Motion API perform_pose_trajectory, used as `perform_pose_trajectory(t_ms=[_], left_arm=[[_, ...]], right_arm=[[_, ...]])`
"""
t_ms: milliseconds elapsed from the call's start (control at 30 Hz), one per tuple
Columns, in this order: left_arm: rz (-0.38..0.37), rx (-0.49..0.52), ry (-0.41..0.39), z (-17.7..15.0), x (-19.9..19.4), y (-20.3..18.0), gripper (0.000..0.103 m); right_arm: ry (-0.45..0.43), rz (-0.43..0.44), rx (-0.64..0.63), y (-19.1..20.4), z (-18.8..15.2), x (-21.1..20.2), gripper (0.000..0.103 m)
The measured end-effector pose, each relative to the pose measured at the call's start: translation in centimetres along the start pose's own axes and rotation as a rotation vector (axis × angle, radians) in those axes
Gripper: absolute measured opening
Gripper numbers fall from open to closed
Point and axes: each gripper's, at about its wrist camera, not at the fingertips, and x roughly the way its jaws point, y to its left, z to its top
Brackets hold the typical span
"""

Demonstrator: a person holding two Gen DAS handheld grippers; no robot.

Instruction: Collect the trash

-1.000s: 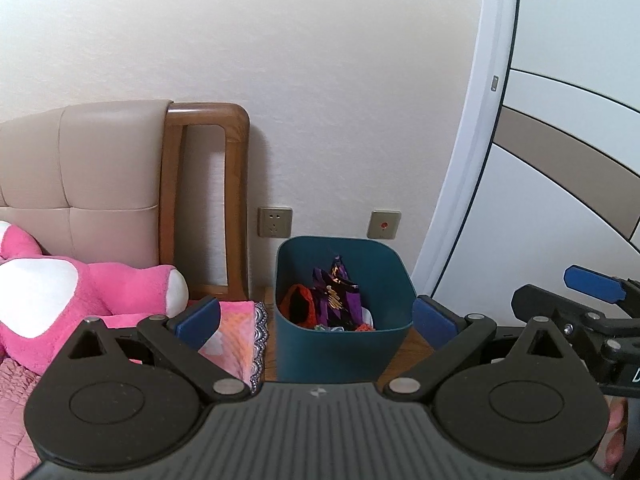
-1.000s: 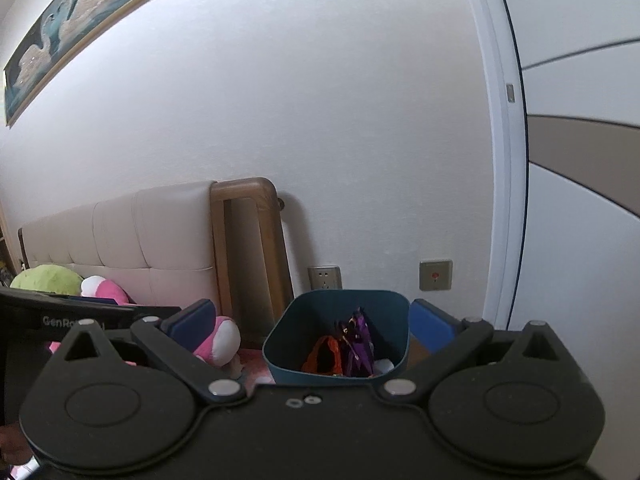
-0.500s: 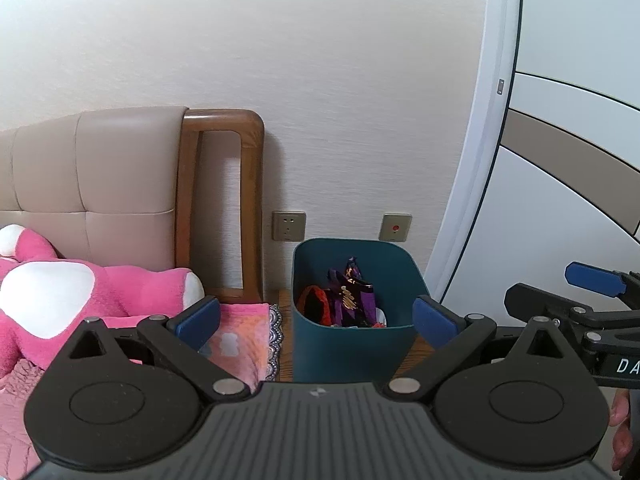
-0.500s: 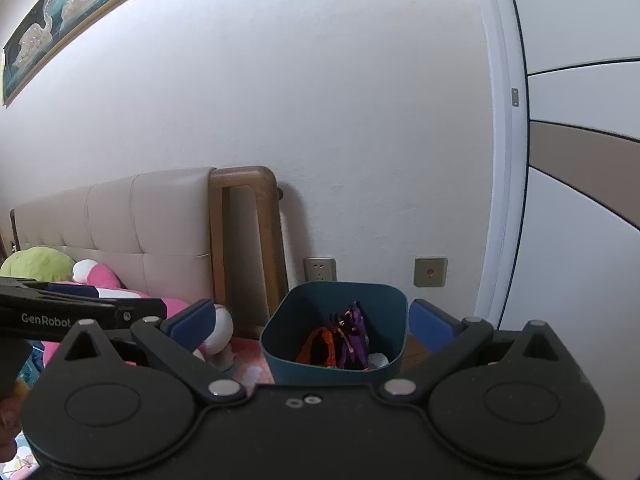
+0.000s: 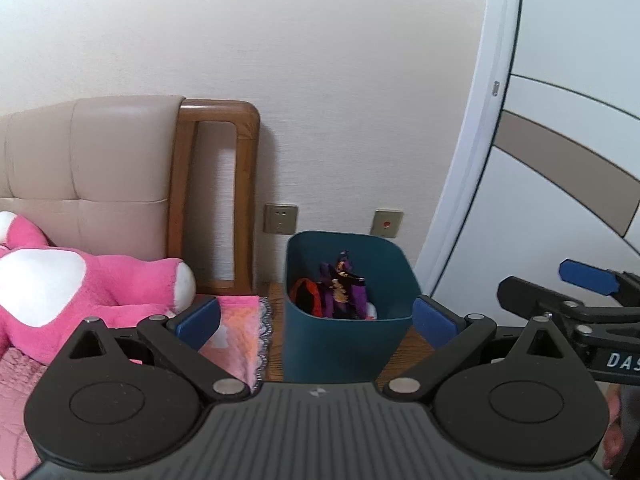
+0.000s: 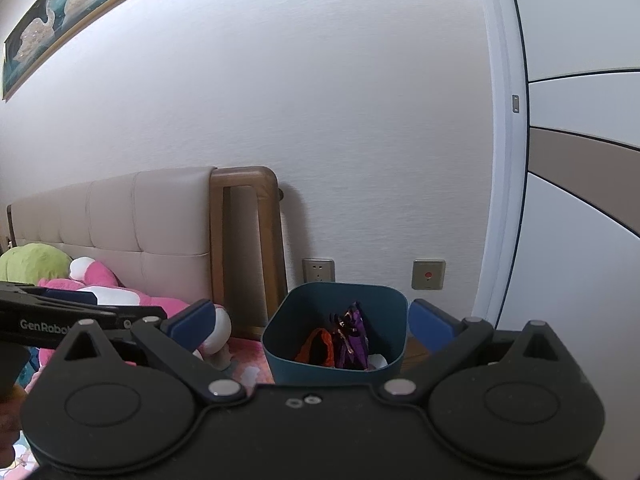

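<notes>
Both grippers are held with their jaws spread wide and nothing between them: the left gripper (image 5: 316,316) and the right gripper (image 6: 310,318) are each aimed at the teal bin (image 5: 344,344), which is seen standing on the wooden floor (image 5: 416,344) against the wall, just beside the bed's pink blanket (image 5: 240,332). Purple and orange wrappers (image 6: 340,344) are already piled inside. If more trash is dropped from this far back, it could be deflected off the rim, and the light bin could be tipped by a careless nudge
</notes>
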Motion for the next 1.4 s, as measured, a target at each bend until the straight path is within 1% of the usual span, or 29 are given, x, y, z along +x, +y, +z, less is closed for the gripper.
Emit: perform_pose_trajectory(t_ms=[200,300,667,867,1133,1400], left_arm=[[-0.056,-0.015,0.001,-0.4,-0.2,0.2,0.103],[-0.07,-0.009,-0.004,-0.4,-0.3,0.1,0.103],[-0.083,-0.016,0.002,-0.7,-0.3,0.1,0.103],[-0.063,-0.011,0.006,-0.6,-0.2,-0.2,0.103],[-0.016,0.03,-0.01,-0.4,-0.5,-1.3,0.103],[-0.014,0.051,-0.038,-0.5,-0.7,-1.8,0.103]], right_arm=[[-0.01,-0.012,0.004,0.2,0.0,-0.5,0.103],[-0.012,-0.02,0.006,0.2,0.0,-0.6,0.103],[-0.024,-0.044,0.012,0.7,0.0,-1.1,0.103],[-0.024,-0.048,0.009,0.9,0.0,-1.2,0.103],[-0.028,-0.059,0.018,1.0,-0.2,-1.3,0.103],[-0.024,-0.066,0.022,1.2,-0.2,-1.3,0.103]])
